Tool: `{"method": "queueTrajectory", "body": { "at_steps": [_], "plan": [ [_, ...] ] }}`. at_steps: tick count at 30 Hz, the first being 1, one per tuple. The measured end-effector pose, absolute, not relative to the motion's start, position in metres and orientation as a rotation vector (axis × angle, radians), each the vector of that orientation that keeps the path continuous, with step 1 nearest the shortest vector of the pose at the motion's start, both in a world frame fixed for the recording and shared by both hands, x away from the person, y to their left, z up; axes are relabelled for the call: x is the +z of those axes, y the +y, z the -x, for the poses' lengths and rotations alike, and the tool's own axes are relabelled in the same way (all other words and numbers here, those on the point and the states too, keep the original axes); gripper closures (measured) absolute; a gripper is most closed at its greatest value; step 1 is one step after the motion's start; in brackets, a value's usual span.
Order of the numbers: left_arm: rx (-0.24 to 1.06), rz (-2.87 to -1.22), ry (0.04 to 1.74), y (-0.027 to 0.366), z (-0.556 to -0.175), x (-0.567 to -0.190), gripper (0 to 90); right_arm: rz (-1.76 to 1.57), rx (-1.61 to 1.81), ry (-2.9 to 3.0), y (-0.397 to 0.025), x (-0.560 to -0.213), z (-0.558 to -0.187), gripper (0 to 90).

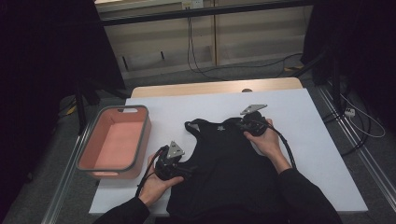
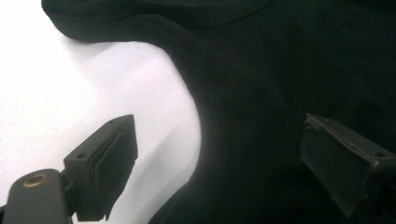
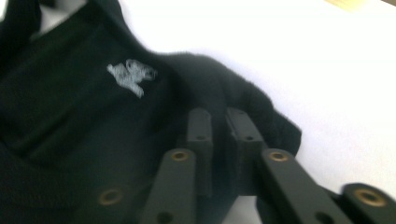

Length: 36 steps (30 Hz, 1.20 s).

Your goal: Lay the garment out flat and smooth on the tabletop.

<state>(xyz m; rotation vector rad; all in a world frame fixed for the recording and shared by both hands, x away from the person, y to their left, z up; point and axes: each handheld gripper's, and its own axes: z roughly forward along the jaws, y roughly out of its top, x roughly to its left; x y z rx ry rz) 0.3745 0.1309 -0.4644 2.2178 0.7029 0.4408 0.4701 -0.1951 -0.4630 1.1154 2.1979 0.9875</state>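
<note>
A black sleeveless top (image 1: pixel 229 163) lies flat on the white table (image 1: pixel 303 121), its neck toward the far side and a small white logo (image 3: pixel 130 77) below the collar. My right gripper (image 1: pixel 240 123) is at the top's right shoulder strap. In the right gripper view it (image 3: pixel 218 123) is shut on a fold of that black cloth (image 3: pixel 261 107). My left gripper (image 1: pixel 189 170) rests at the top's left armhole. In the left gripper view it (image 2: pixel 219 140) stands open, one jaw over the bare table, the other over the cloth (image 2: pixel 280 70).
A pink bin with a grey rim (image 1: pixel 123 108) stands on the table's left edge, just left of my left hand. Bare white table lies to the right of the top and beyond it. Cables trail on the floor behind and to the right.
</note>
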Motion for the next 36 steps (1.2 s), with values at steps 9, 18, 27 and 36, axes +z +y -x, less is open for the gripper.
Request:
{"method": "queueTrajectory", "body": {
  "at_steps": [9, 18, 27, 36],
  "plan": [
    [0.440, -2.224, 0.701, 0.130, -0.375, -0.465, 12.4, -1.148, 1.032, 2.129, -0.197, -0.435, -0.496, 82.9],
    [0.434, -2.229, 0.709, 0.132, -0.374, -0.465, 12.4, -1.199, 0.975, 2.068, -0.185, -0.434, -0.532, 62.7],
    [0.427, -2.219, 0.707, 0.133, -0.372, -0.465, 12.6, -1.231, 1.016, 2.113, -0.192, -0.442, -0.516, 75.5],
    [0.418, -2.228, 0.705, 0.132, -0.372, -0.466, 12.6, -1.239, 0.977, 2.155, -0.183, -0.467, -0.513, 67.5]
  ]
}}
